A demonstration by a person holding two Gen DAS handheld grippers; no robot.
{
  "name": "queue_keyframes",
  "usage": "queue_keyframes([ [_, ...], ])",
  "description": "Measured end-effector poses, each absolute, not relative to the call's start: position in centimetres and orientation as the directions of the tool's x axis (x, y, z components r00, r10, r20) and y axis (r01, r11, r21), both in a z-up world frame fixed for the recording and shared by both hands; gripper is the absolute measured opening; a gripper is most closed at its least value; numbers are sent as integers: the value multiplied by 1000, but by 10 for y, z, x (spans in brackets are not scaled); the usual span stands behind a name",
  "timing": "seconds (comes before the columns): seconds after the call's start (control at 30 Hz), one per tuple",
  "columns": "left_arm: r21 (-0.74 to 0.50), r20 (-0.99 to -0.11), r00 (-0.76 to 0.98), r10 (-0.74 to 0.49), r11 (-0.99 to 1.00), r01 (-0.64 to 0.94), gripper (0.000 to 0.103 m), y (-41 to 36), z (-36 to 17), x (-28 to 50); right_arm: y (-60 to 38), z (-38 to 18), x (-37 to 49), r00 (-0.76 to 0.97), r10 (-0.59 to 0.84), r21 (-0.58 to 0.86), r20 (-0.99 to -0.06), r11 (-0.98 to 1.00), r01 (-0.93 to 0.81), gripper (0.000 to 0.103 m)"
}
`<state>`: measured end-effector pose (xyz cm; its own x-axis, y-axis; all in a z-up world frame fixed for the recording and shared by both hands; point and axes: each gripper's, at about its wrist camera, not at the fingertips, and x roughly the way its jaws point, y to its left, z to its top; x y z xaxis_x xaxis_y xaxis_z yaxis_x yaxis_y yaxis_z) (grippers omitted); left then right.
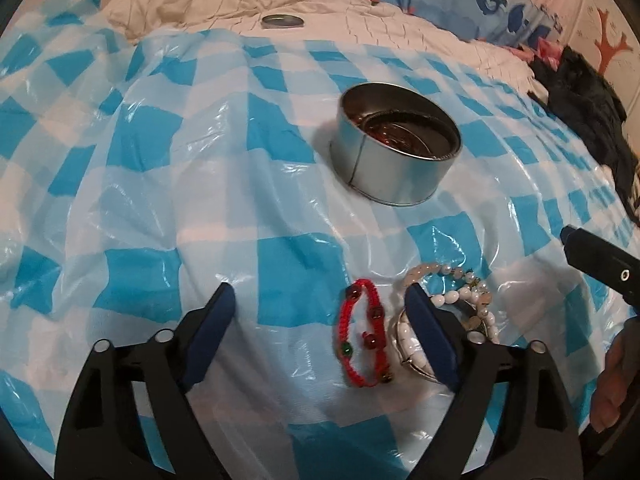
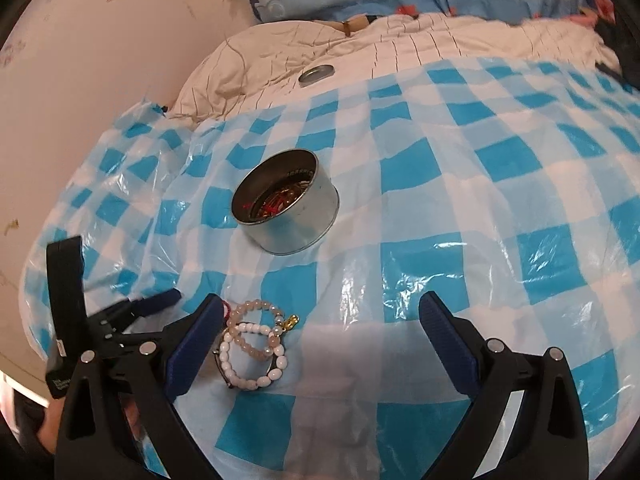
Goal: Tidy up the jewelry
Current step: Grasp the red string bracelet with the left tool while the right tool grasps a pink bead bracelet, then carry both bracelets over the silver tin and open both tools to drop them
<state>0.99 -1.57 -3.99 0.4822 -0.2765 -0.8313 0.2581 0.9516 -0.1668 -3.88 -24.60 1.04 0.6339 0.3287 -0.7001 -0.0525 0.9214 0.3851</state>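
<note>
A round metal tin [image 1: 396,142] stands open on the blue-checked plastic sheet [image 1: 160,208], with jewelry inside; it also shows in the right wrist view [image 2: 286,202]. A red braided bracelet [image 1: 365,332] lies flat between the fingers of my open, empty left gripper [image 1: 320,292], close to the right finger. A pile of white and pink bead bracelets [image 1: 456,300] lies partly under that finger. In the right wrist view the bead bracelets [image 2: 256,344] lie just inside the left finger of my open, empty right gripper [image 2: 320,304].
The tin's lid [image 1: 282,21] lies on the cream quilt [image 1: 360,16] at the back; it also shows in the right wrist view [image 2: 316,74]. Dark clothing [image 1: 588,120] is heaped at the right. A pink wall [image 2: 100,80] runs along the left.
</note>
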Motion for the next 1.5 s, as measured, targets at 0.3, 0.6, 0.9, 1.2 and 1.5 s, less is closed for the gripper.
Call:
queue_keyframes([
  [0.3,58,-838,516,-179,910,411,16,-38,-43,-9,-227,1,-36,600,335,352,-727,931,-94,94],
  [0.6,-55,-805,522,-283,911,409,4,-18,-7,-13,-183,-18,-28,550,312,243,-775,950,-196,94],
  [0.9,-157,-775,541,-328,928,337,4,12,5,-5,-171,-27,-22,535,281,189,-796,957,-221,29],
  [1.2,-174,-764,548,-340,927,333,4,12,10,-1,-194,-22,-22,503,454,415,-735,889,-196,9],
  [1.5,-232,-748,538,-389,912,338,4,8,15,2,-218,4,-30,562,613,610,-555,759,-225,8],
])
